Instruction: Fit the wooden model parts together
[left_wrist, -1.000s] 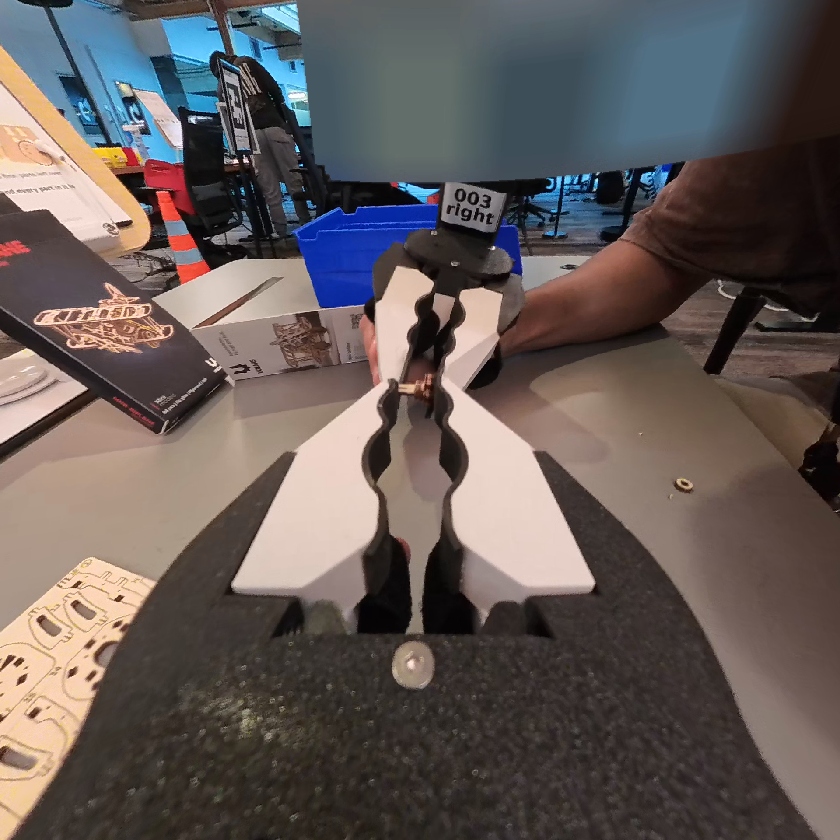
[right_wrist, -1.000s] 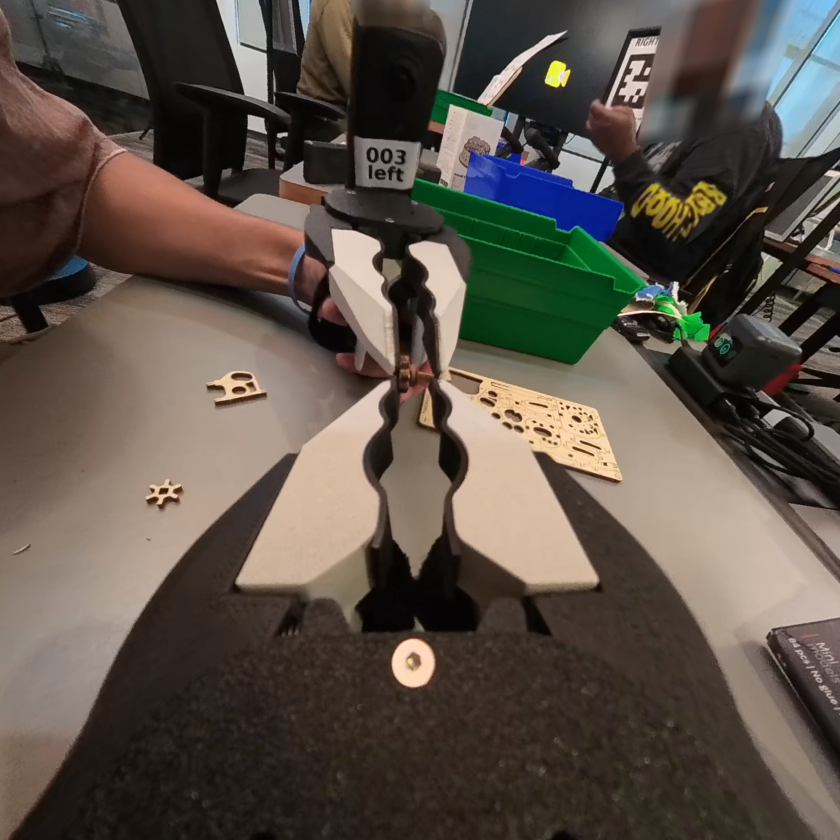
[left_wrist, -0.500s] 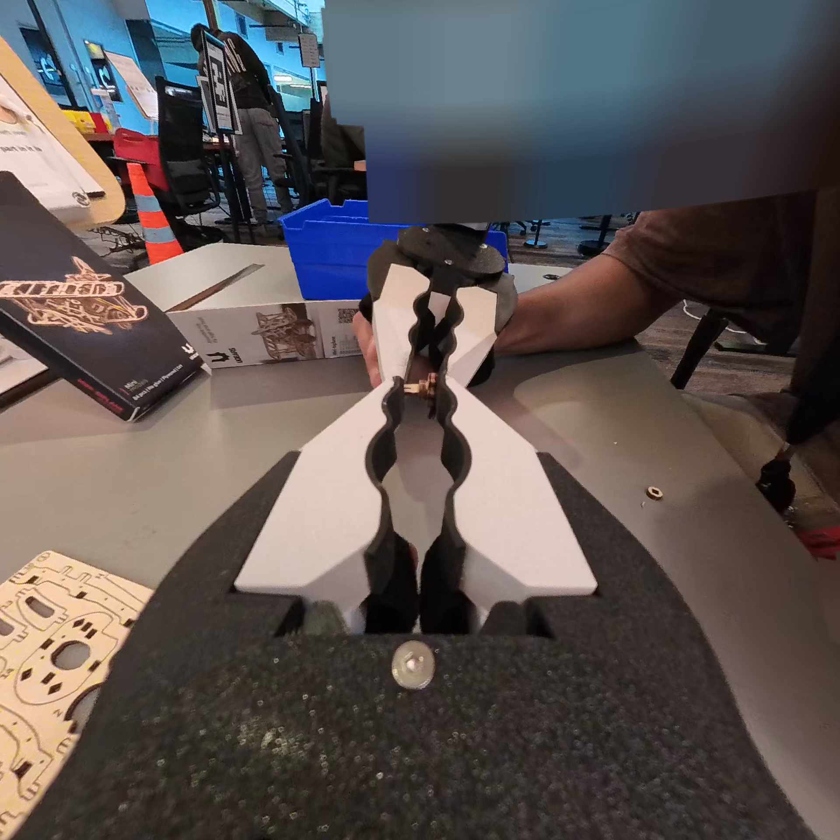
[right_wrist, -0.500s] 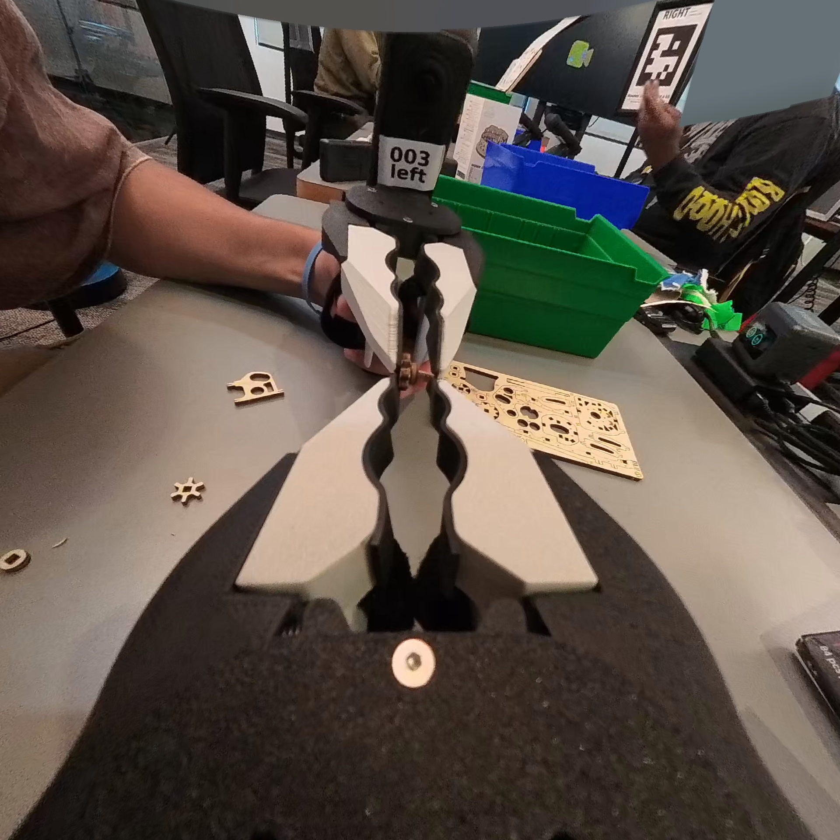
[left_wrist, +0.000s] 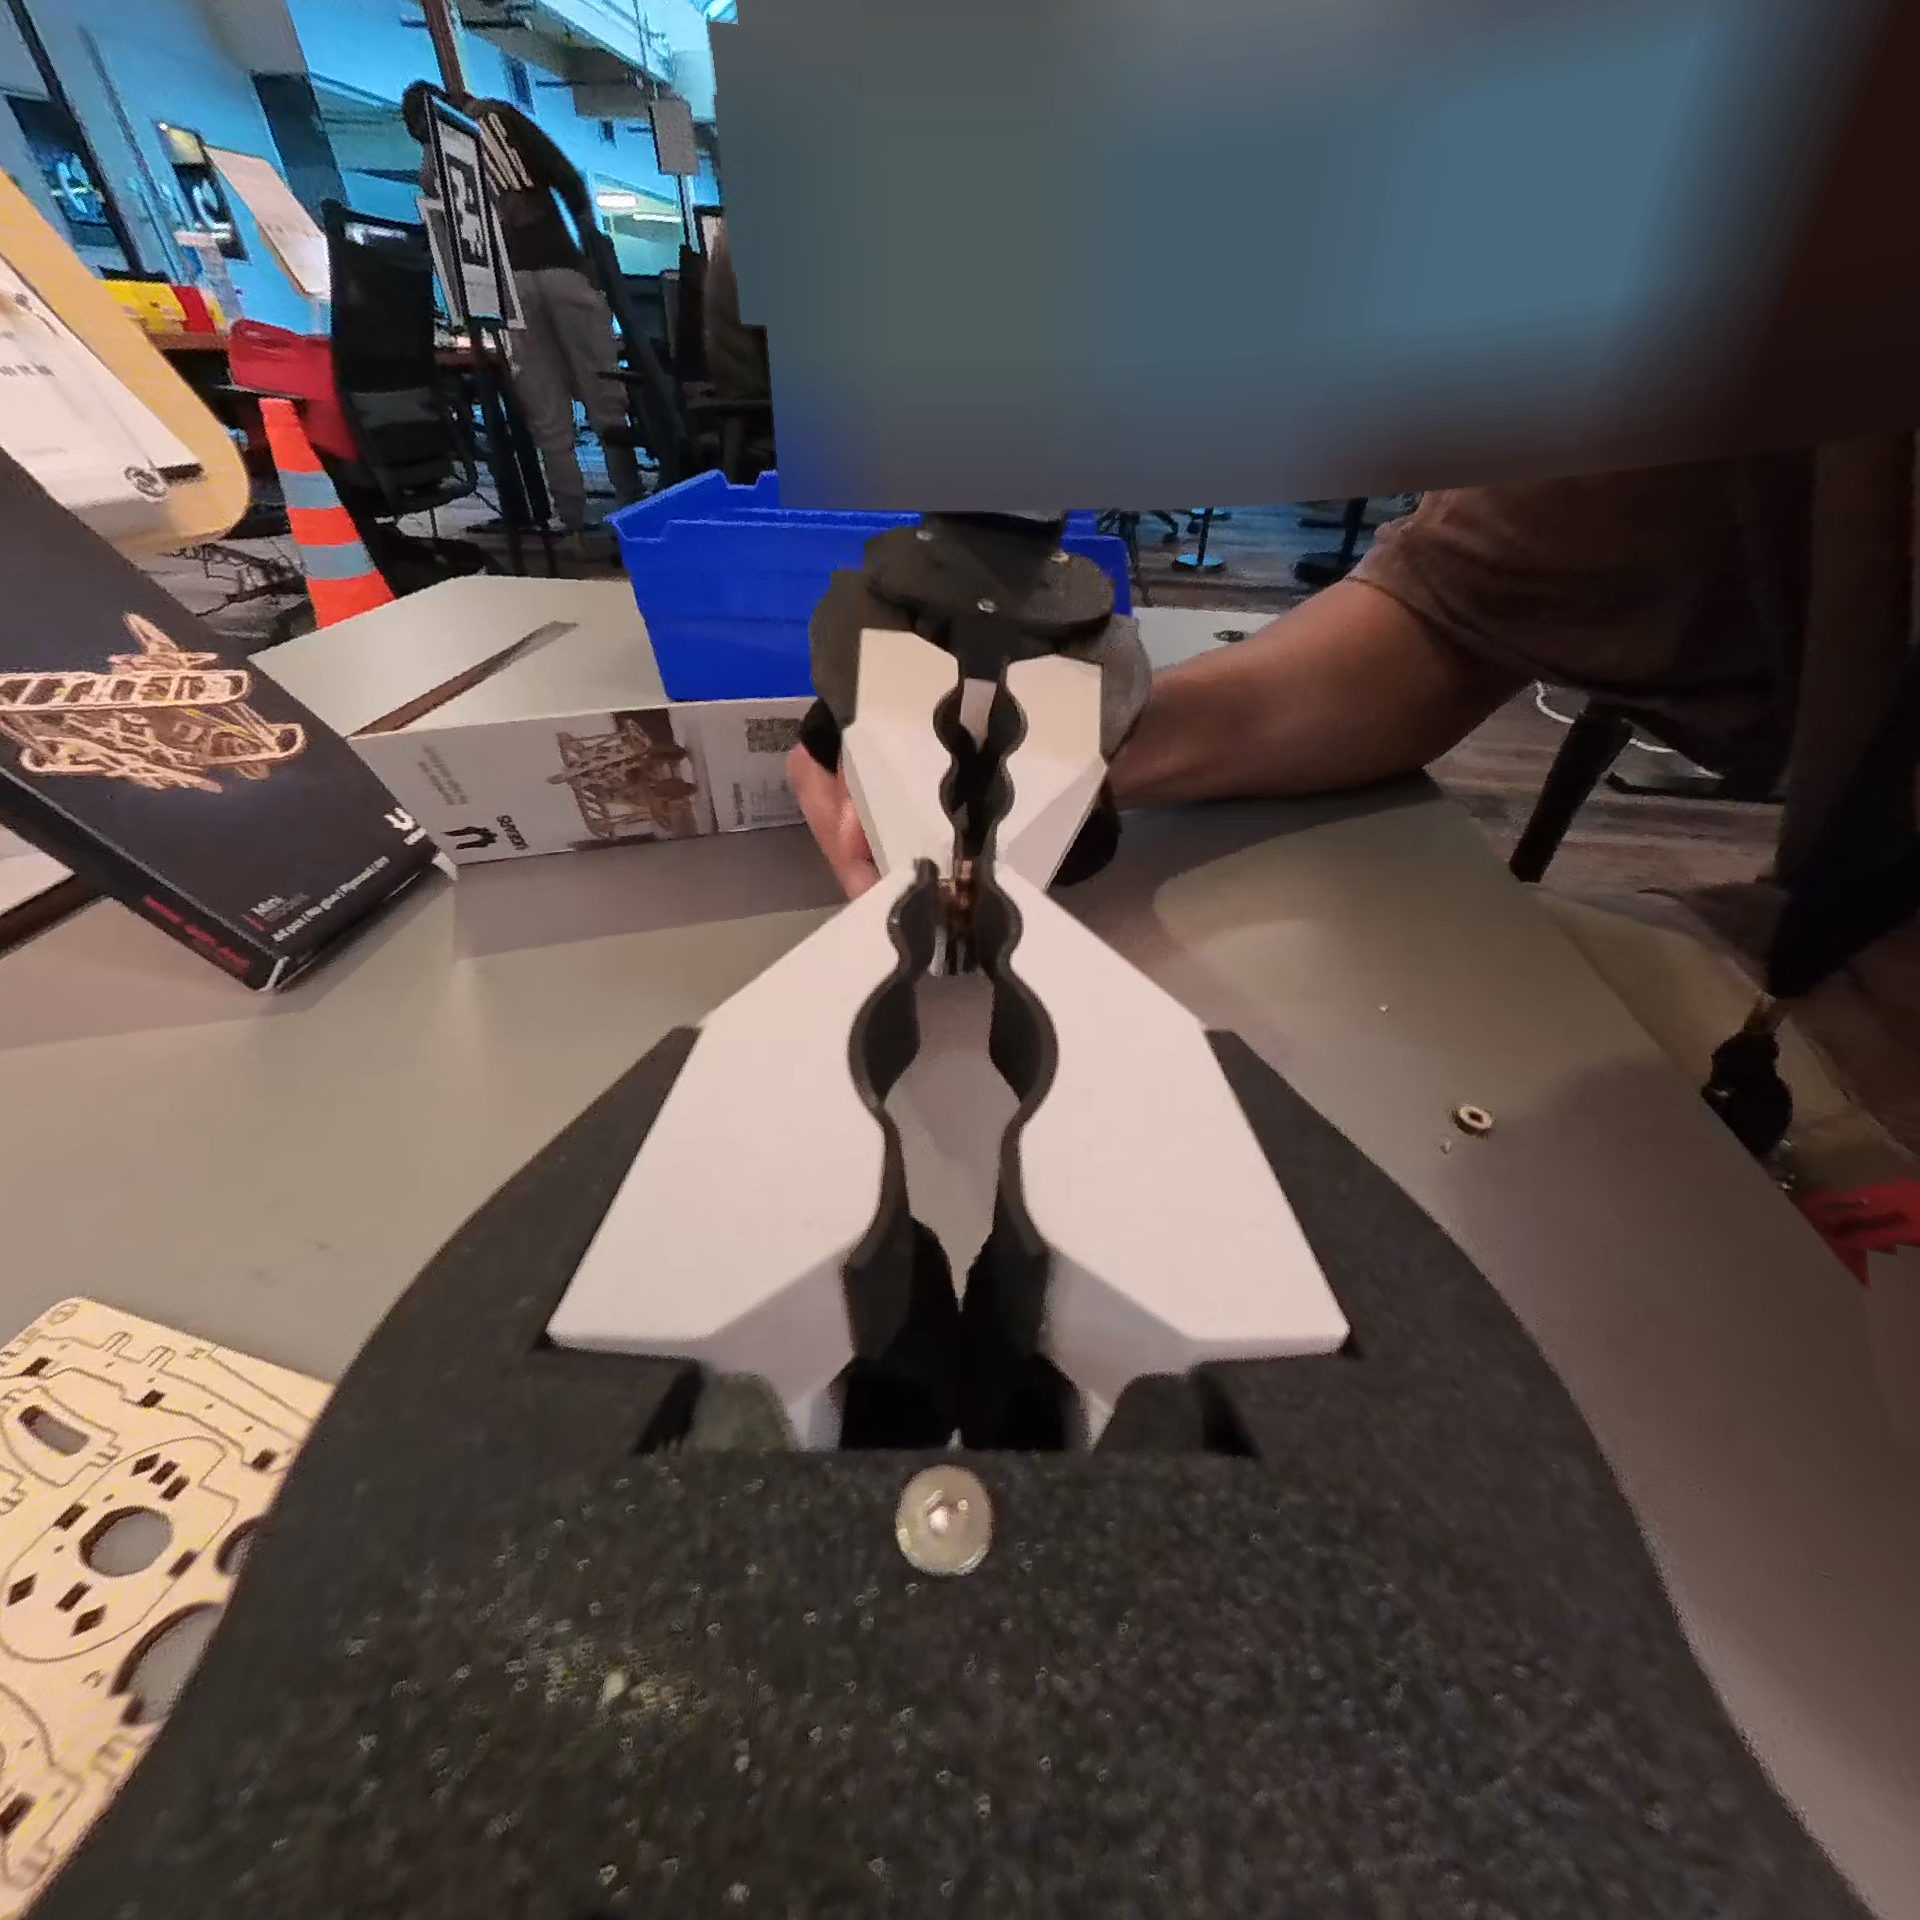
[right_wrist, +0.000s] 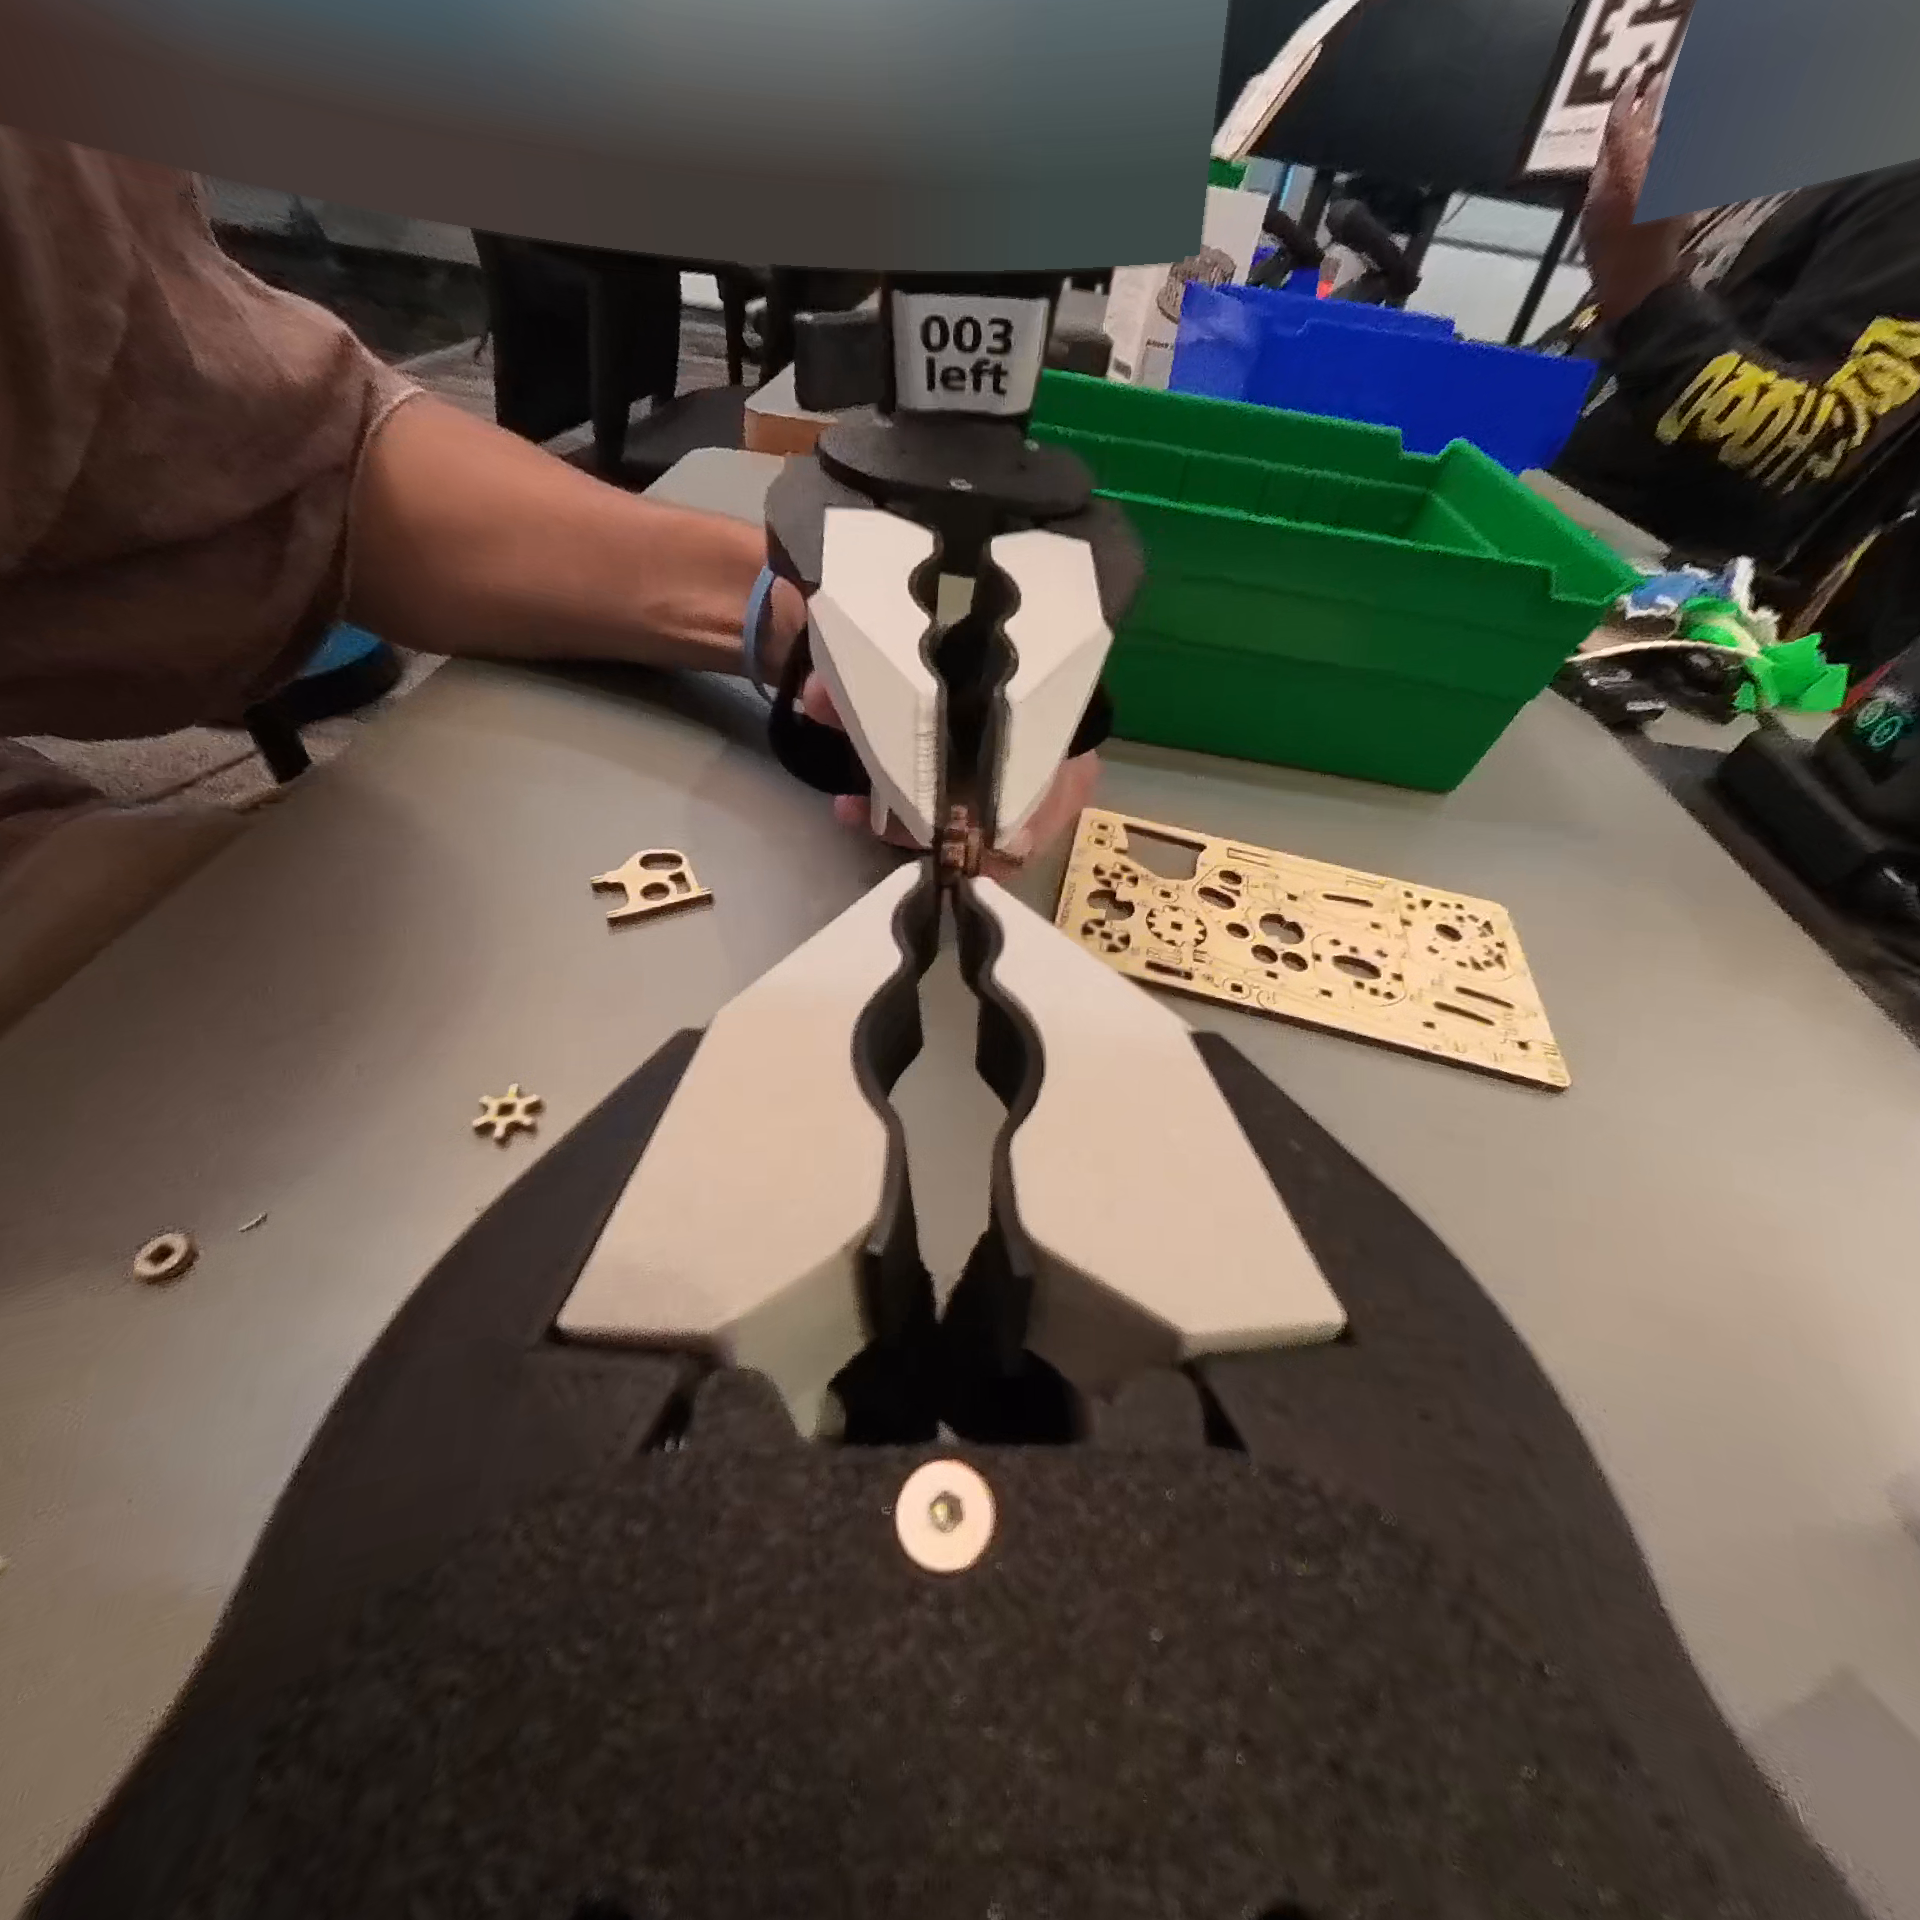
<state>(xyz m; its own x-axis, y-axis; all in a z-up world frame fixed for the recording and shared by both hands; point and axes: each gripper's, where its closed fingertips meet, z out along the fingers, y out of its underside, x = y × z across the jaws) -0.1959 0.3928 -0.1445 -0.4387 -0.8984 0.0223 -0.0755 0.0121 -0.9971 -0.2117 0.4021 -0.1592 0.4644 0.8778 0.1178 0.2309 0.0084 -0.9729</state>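
a deep green plastic bin (right_wrist: 1351, 623) stands on the grey table (right_wrist: 1662, 1039), with a blue plastic bin (left_wrist: 727, 592) near a white printed carton (left_wrist: 582, 779). a black booklet with a gold drawing (left_wrist: 177, 758) leans at the left, and an orange striped traffic cone (left_wrist: 317, 520) stands on the floor behind.

Shared lab or maker workspace, open-plan. Evidence: grey worktable (right_wrist: 1714, 1039) carrying a green parts bin (right_wrist: 1299, 613) at upper right and a laser-cut wooden sheet (right_wrist: 1309, 951) beside it. Blue bin (left_wrist: 727, 592) at centre, orange cone (left_wrist: 317, 520) and office chair (left_wrist: 395, 405) at upper left, fiducial marker boards (left_wrist: 468, 223), and other people working at further tables.
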